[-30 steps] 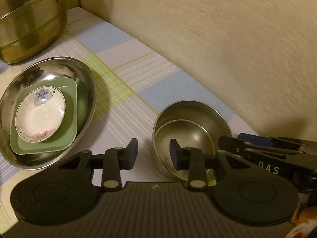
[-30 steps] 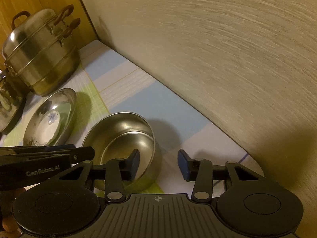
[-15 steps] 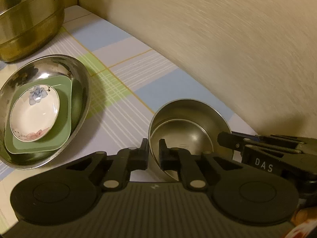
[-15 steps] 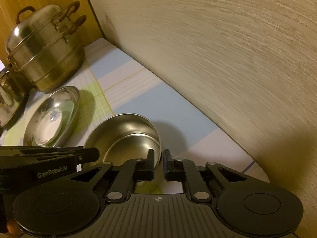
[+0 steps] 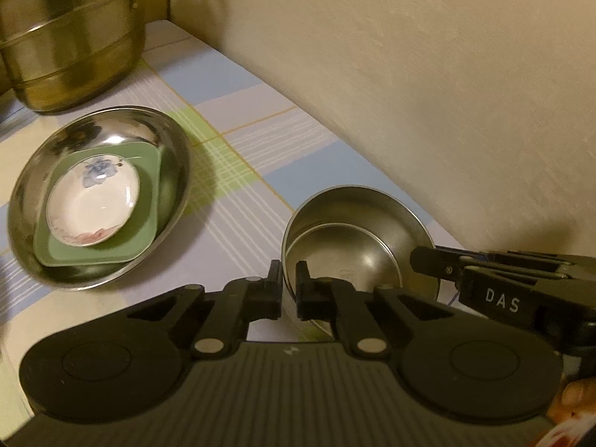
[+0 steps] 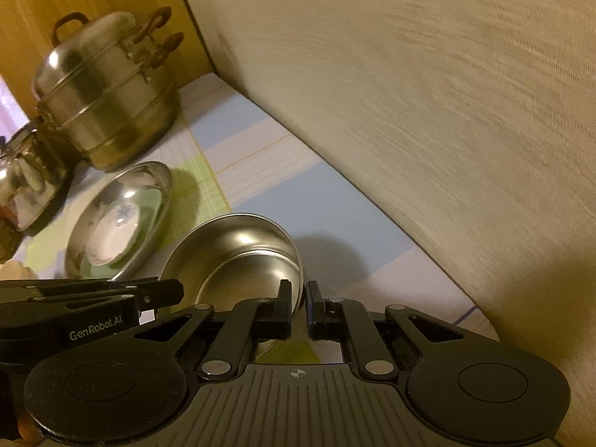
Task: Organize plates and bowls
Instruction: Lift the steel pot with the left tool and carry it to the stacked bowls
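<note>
Checked cloth in blue, green and white covered the worktop (image 5: 238,171) below a pale textured wall. I saw my left tool (image 5: 287,290) clamped on the near-left rim of the steel bowl (image 5: 357,231), one pad inside and one outside. My right tool (image 6: 298,303) was pinched on the same bowl's right rim. Both had just closed. A second steel bowl (image 5: 346,257) nested inside; where its base sat was hidden by my tools. The left view showed the steel plate (image 5: 100,201) holding a green square plate (image 5: 149,208) and a flowered white saucer (image 5: 93,201) clearly. The right view foreshortened them but showed the whole lidded steamer pot (image 6: 108,104), cut off in the left view, and a shiny kettle (image 6: 22,182), partly cropped.
</note>
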`<action>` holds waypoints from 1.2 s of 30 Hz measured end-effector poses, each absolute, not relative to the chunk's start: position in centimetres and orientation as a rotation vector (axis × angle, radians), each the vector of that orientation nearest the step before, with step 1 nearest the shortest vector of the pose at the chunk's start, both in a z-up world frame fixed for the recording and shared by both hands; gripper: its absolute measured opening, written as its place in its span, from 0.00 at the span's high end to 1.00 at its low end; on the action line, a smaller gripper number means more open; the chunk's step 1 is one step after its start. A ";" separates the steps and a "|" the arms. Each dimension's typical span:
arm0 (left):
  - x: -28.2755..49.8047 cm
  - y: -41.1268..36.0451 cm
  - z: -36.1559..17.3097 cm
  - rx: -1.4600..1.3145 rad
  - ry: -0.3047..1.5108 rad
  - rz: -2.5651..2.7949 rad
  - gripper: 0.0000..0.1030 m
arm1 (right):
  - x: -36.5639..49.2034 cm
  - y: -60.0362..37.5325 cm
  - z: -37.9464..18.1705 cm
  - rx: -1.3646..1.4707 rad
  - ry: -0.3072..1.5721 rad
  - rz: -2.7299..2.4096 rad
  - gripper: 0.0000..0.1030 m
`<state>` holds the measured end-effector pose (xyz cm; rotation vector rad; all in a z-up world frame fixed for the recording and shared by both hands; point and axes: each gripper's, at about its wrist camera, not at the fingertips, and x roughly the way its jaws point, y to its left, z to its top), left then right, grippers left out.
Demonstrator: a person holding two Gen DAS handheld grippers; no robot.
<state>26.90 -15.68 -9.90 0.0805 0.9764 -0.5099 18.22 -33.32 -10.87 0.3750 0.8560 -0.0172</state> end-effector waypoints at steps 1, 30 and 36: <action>26.6 -15.4 -9.7 0.078 0.973 -0.501 0.95 | 18.1 -33.2 -10.6 0.371 0.854 -0.006 0.93; 14.7 -1.9 -5.3 -0.151 0.877 0.003 0.94 | 15.5 -20.6 -7.5 0.146 0.862 0.527 0.93; 13.3 1.1 -4.7 -0.191 0.855 0.083 0.94 | 15.8 -17.2 -7.3 0.106 0.867 0.613 0.93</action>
